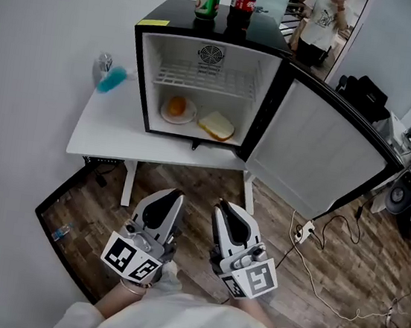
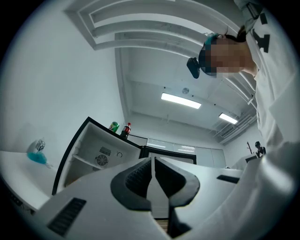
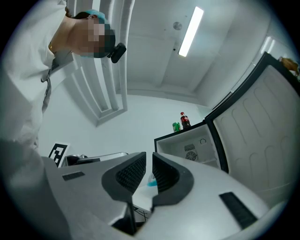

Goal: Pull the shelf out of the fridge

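Note:
The small black fridge [image 1: 152, 26] stands on a white table [image 1: 104, 135] with its door [image 1: 320, 148] swung open to the right. Its white wire shelf [image 1: 202, 78] sits in the upper part of the inside. Below it lie a plate with an orange [image 1: 177, 108] and a slice of bread [image 1: 216, 126]. My left gripper [image 1: 175, 193] and right gripper [image 1: 221, 205] are side by side above the wooden floor, well short of the fridge. Both are shut and hold nothing. The left gripper [image 2: 153, 161] and the right gripper [image 3: 149, 164] point upward toward the fridge [image 2: 96, 150] [image 3: 190, 147].
A green can [image 1: 207, 0] and a cola bottle [image 1: 242, 3] stand on the fridge top. A blue-tinted bottle [image 1: 108, 75] sits on the table's left end. A power strip with cables [image 1: 305, 231] lies on the floor under the door. A person [image 1: 322, 21] stands behind.

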